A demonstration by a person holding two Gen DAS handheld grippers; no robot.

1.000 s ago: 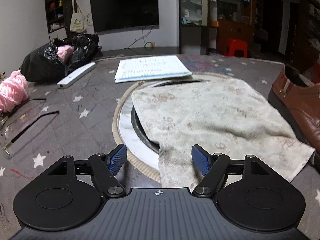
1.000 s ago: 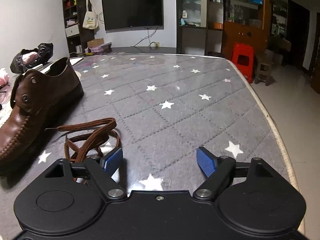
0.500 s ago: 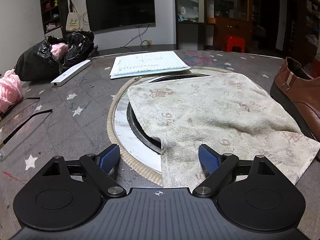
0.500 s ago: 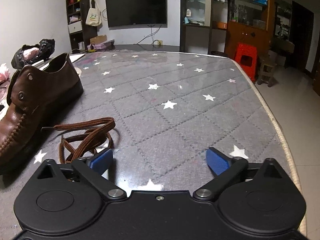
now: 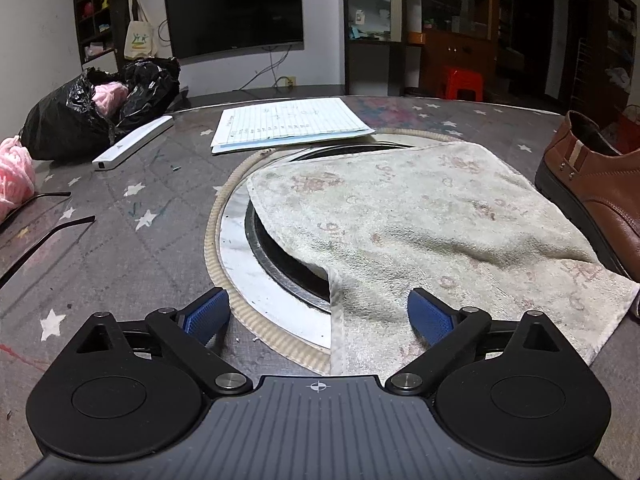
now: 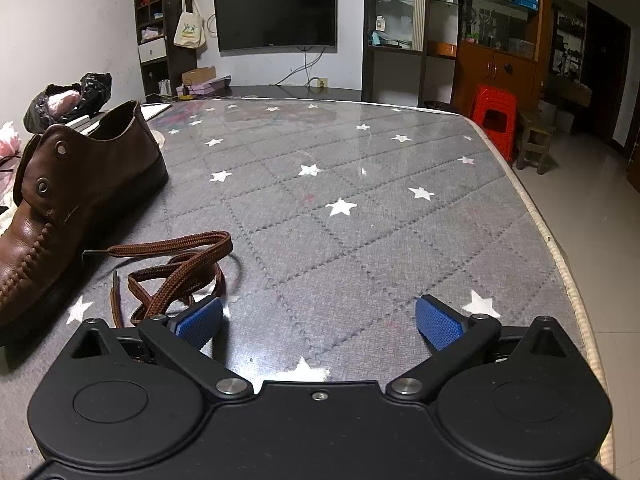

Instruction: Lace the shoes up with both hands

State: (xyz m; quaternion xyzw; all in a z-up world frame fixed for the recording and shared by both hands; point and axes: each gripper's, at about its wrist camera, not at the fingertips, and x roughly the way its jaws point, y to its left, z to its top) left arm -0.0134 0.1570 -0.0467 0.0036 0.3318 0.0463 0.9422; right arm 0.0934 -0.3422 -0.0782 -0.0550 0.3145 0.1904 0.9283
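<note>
Brown leather shoe (image 6: 76, 196) lies unlaced at left on the star-print table cover (image 6: 360, 216); its brown lace (image 6: 176, 272) is coiled loose just right of it. Right gripper (image 6: 318, 322) gapes wide, empty, near the lace. Left gripper (image 5: 318, 314), jaws opening, holds nothing, over a worn towel (image 5: 420, 224).

The brown shoe (image 5: 592, 184) is cut off by the left wrist view's right edge, its toe unseen; the towel (image 5: 432, 224) hides most of the round opening beneath; the shoelace (image 6: 176, 272) partly vanishes behind the right gripper (image 6: 320, 320); writing on the paper (image 5: 288, 122) is too small to read.
</note>
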